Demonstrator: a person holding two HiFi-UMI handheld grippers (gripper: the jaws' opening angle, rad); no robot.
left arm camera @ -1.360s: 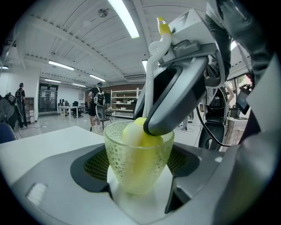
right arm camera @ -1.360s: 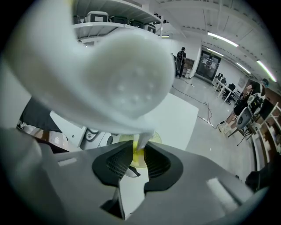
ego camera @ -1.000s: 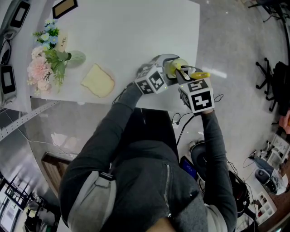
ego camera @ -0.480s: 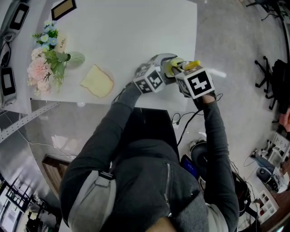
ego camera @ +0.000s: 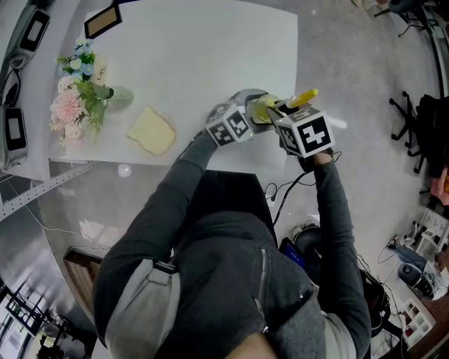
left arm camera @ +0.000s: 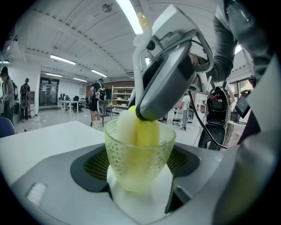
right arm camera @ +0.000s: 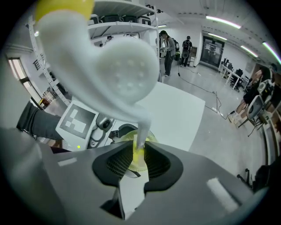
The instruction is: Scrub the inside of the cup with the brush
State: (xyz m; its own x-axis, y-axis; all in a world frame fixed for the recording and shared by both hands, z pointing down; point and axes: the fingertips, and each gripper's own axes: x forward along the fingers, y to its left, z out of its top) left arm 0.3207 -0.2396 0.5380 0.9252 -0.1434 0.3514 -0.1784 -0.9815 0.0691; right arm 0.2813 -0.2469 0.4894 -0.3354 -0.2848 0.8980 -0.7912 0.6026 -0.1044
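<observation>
- jaws of the left gripper (left arm camera: 140, 173) stand wide, their dark ribbed pads pressed against both sides of the cup (left arm camera: 131, 154), which sits between them.
- jaws of the right gripper (right arm camera: 139, 162) are drawn in narrow, closed on the thin white stem of the brush (left arm camera: 147, 132).
- the cup is clear, pale yellow-green glass with a dimpled wall; in the left gripper view it fills the lower centre, mouth up.
- the brush's yellow and white head is inside the cup, reaching below the rim and lying against the inner wall.
- in the right gripper view the brush's broad white handle sweeps from the upper left down to the centre, ending in a yellow tip at the top left.
- in the head view both grippers meet at centre right of the frame, by the right edge of the white table (ego camera: 196, 56); whether the cup touches the tabletop cannot be told.
- a pale, bread-shaped piece (ego camera: 153, 131) lies on the table left of centre, well apart from the cup.
- flowers (ego camera: 76, 98) stand at the table's left edge, a dark frame (ego camera: 104, 21) in the upper left.
</observation>
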